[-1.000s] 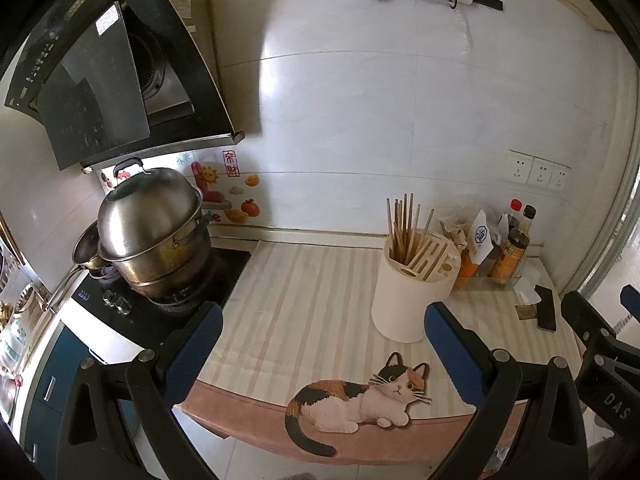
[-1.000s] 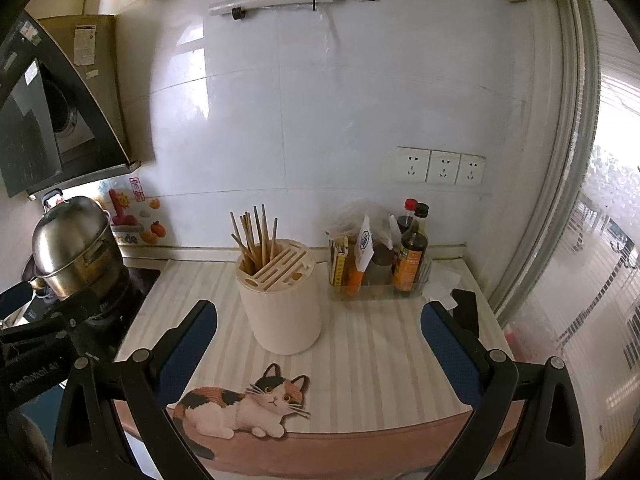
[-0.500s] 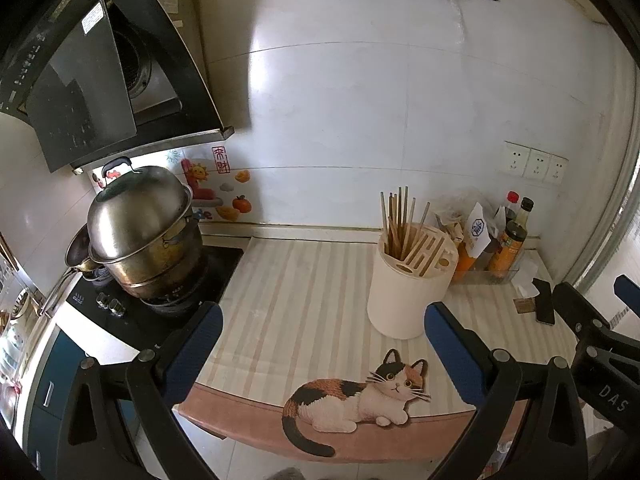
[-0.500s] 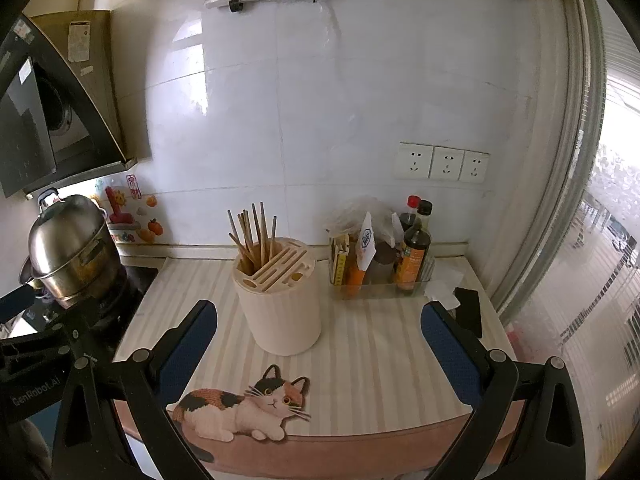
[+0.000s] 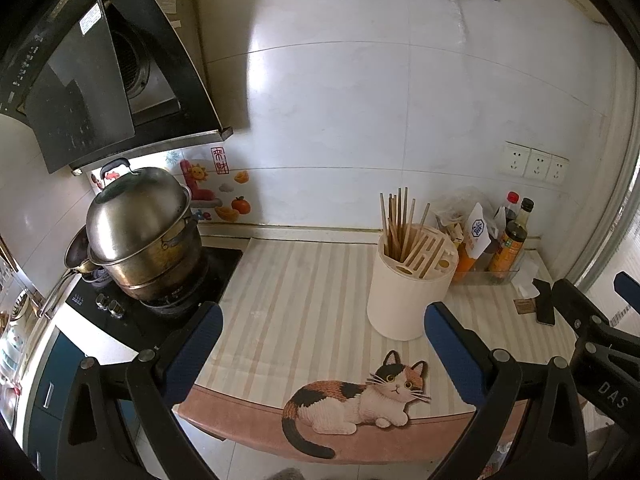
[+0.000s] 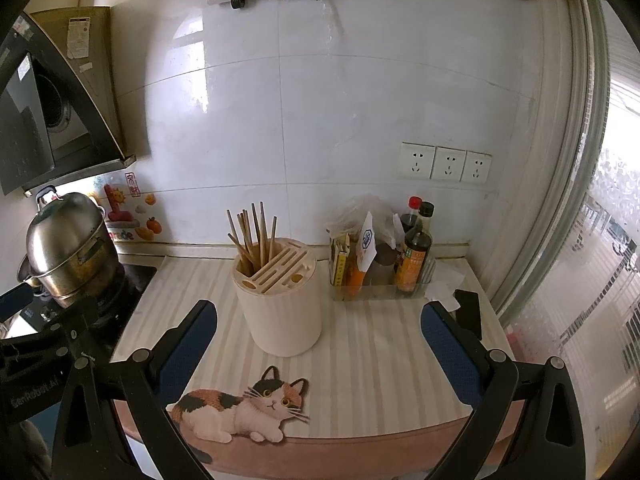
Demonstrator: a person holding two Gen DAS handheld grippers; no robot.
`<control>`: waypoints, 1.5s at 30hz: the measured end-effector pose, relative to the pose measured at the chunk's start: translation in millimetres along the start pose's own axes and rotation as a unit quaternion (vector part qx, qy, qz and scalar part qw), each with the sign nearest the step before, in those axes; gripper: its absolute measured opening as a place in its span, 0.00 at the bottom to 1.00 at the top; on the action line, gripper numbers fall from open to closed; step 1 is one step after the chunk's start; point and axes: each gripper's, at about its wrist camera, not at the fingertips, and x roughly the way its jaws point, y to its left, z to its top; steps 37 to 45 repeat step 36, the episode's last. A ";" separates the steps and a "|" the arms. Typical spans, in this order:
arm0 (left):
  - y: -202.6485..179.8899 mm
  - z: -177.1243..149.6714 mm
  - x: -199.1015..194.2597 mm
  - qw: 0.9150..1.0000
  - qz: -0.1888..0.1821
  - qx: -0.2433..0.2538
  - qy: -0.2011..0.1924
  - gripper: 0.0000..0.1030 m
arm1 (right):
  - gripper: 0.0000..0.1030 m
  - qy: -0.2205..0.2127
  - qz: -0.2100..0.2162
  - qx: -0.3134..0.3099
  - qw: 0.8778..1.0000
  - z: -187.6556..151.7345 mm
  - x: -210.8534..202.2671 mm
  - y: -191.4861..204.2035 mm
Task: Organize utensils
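The striped table (image 6: 360,344) carries a cream utensil holder (image 6: 280,304) at its middle, chopsticks (image 6: 252,236) bunched upright in its rear-left pocket. Both the left tool (image 5: 320,344) and the right tool (image 6: 318,340) hang spread wide, empty, well short of it. A good approach likely descends from above, pinching few sticks near their tops.

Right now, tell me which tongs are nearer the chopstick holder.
Right, by a small margin. The right tongs face the chopstick holder almost head-on, its base between their fingers. The left tongs sit off to its left, aimed at bare mat.
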 end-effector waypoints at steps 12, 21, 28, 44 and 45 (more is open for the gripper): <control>0.4 0.0 0.2 1.000 0.000 0.000 0.000 1.00 | 1.00 0.000 -0.001 0.000 1.000 0.4 -0.2 0.3; 0.3 -0.5 -0.6 1.000 0.000 0.001 0.000 1.00 | 1.00 -0.001 -0.001 -0.001 1.000 0.8 0.0 0.0; -0.4 2.0 1.2 1.000 0.001 0.001 -0.001 1.00 | 1.00 -0.002 -0.001 -0.001 1.000 2.0 0.6 -0.9; -0.9 2.1 -4.0 1.000 -0.004 -0.001 -0.007 1.00 | 1.00 -0.001 -0.001 -0.002 1.000 1.9 0.5 -0.8; -0.9 2.1 -4.0 1.000 -0.004 -0.001 -0.007 1.00 | 1.00 -0.001 -0.001 -0.002 1.000 1.9 0.5 -0.8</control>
